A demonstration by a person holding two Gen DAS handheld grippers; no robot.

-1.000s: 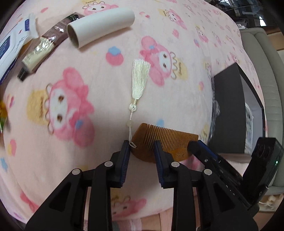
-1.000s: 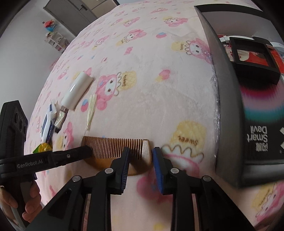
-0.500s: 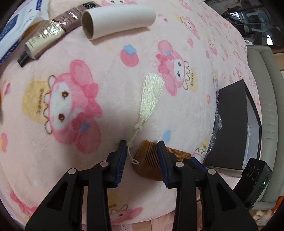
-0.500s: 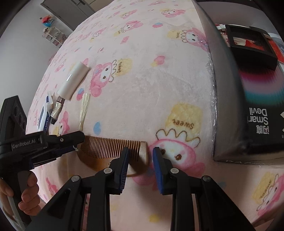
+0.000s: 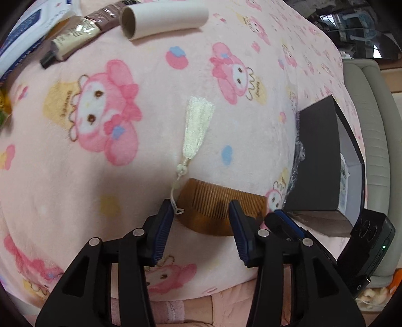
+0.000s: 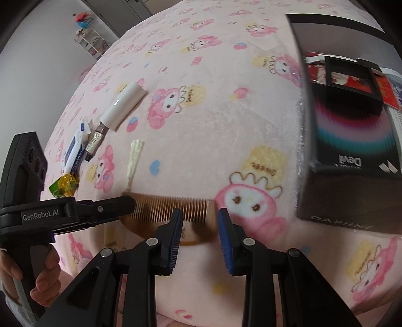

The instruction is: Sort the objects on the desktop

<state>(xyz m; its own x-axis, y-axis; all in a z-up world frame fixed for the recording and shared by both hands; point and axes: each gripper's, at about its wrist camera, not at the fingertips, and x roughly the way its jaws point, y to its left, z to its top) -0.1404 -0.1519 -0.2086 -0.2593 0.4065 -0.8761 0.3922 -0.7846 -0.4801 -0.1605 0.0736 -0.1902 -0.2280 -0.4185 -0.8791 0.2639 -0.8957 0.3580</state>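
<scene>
A brown wooden comb [image 5: 213, 206] with a cream tassel [image 5: 197, 128] lies on the pink cartoon blanket [image 5: 75, 181]. My left gripper [image 5: 201, 213] is open, its jaws on either side of the comb's tassel end. My right gripper [image 6: 198, 216] is open around the comb's other end [image 6: 196, 208]; whether the pads touch the comb is unclear. The left gripper [image 6: 125, 203] also shows in the right wrist view over the comb's left end.
A black box [image 6: 351, 156] with items inside stands to the right. A white tube roll [image 5: 163, 20], a small cream tube [image 5: 75, 35], a blue-white tube [image 6: 75, 148] and a yellow-green candy [image 6: 64, 185] lie at the far left. A grey sofa [image 5: 371, 125] borders the blanket.
Both grippers have opened wider around the comb's ends. The comb has shifted slightly on the blanket and still lies flat.
</scene>
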